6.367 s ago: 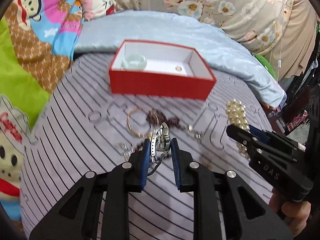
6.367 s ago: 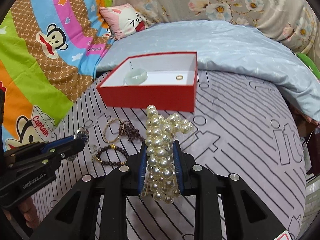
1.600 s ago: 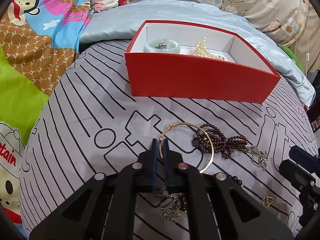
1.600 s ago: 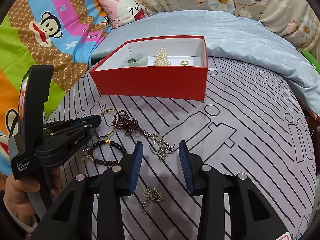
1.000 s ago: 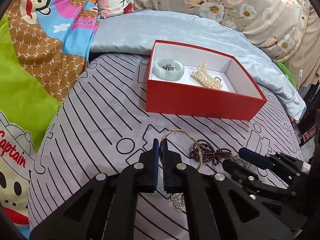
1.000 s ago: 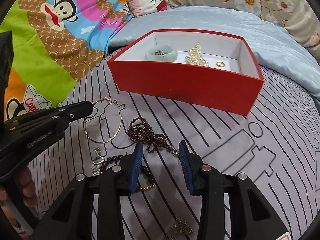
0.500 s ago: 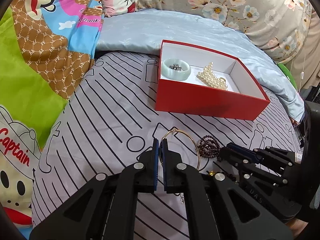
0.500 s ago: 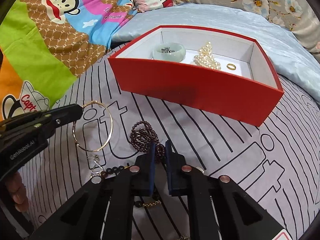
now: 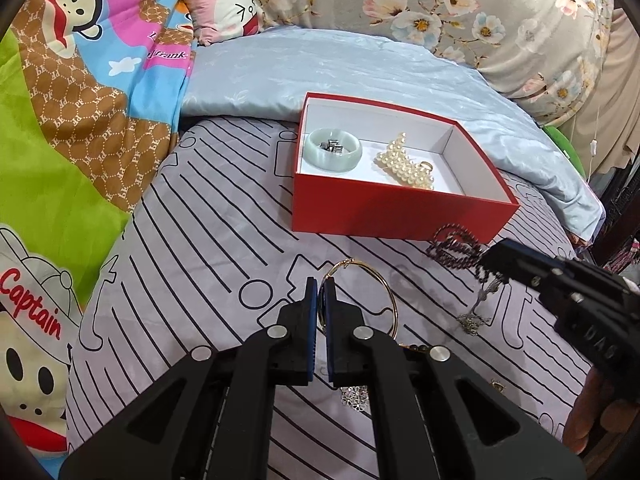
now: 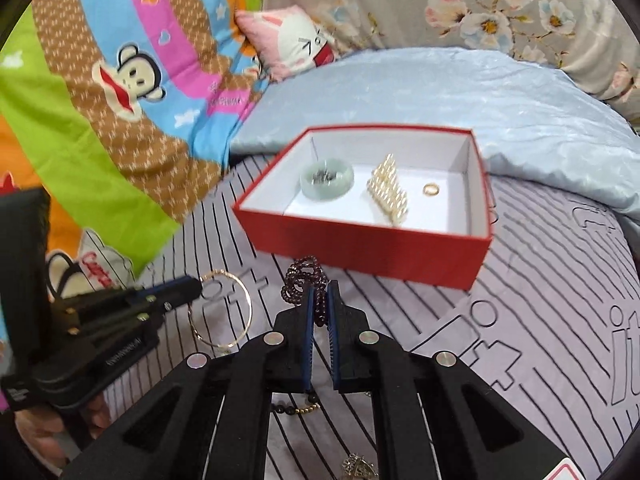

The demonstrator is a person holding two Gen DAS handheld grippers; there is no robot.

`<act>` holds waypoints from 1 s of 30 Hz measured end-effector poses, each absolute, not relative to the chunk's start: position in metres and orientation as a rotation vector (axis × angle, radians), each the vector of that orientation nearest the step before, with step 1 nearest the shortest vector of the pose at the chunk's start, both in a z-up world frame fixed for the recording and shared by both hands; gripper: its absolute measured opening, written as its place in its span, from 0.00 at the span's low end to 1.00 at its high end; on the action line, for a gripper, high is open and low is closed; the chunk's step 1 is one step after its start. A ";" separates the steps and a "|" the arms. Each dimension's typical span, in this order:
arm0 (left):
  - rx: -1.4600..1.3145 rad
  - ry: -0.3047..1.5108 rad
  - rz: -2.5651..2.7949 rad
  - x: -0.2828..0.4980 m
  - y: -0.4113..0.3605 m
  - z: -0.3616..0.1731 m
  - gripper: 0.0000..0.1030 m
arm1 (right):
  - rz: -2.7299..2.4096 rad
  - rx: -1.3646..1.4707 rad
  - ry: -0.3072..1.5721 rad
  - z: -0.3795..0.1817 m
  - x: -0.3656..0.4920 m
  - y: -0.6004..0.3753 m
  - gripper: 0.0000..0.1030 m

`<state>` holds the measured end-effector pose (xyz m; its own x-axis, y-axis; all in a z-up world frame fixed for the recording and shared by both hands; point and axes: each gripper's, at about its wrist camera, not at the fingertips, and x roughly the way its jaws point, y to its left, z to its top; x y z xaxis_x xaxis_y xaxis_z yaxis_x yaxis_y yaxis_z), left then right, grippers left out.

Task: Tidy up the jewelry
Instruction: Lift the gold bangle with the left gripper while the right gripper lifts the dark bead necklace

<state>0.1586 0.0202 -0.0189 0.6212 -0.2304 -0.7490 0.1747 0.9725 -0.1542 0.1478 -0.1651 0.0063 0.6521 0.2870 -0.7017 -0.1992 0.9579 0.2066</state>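
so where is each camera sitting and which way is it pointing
Left wrist: on the left gripper, looking forward over the bedspread to the red box; its shut jaws pinch the gold bangle, and the right gripper enters from the right.
Right wrist: on the right gripper, facing the same box; its jaws clamp the dark bead string, and the left gripper enters from the left.
Both views share the box, the jade bangle, the pearls and the gold bangle.

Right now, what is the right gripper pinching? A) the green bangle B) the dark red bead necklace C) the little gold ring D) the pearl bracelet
B: the right gripper is shut on the dark red bead necklace, while the other three lie inside the red box.
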 end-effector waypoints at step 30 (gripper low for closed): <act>-0.042 0.872 -0.271 0.152 -0.003 -0.016 0.03 | 0.102 0.203 0.847 -0.013 0.117 -0.240 0.10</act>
